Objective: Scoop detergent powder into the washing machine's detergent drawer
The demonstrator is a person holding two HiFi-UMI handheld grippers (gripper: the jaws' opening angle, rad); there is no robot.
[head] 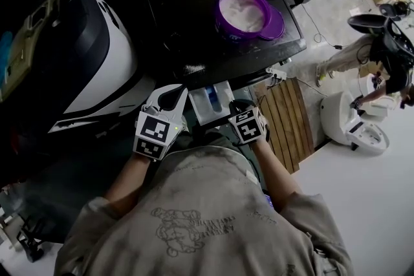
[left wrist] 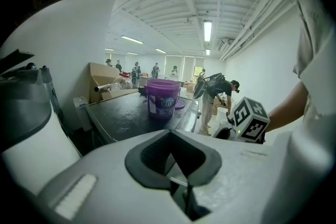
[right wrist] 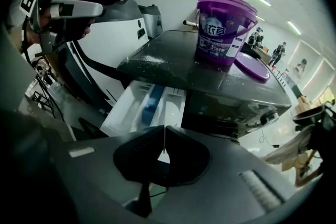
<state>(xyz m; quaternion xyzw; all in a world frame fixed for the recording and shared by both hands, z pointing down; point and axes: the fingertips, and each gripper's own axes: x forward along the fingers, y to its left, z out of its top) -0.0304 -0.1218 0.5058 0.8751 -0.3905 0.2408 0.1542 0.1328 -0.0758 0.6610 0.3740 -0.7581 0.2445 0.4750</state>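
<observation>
A purple detergent tub (head: 244, 12) full of white powder stands open on the black washing machine top (head: 194, 10), its lid (head: 276, 24) lying beside it. The white detergent drawer (head: 210, 100) with a blue insert is pulled out below the front edge. My left gripper (head: 169, 97) sits just left of the drawer and my right gripper (head: 241, 108) just right of it. Both are shut and hold nothing. The right gripper view looks over the drawer (right wrist: 147, 106) toward the tub (right wrist: 223, 29), with the left gripper (right wrist: 65, 8) at upper left. In the left gripper view the tub (left wrist: 163, 98) lies ahead.
Spilled powder (head: 194, 68) dusts the machine top near its front edge. A white and black appliance (head: 97, 55) stands close on the left. A wooden pallet (head: 291, 119) leans at the right. A person (head: 381, 55) bends over a white unit (head: 352, 123) farther right.
</observation>
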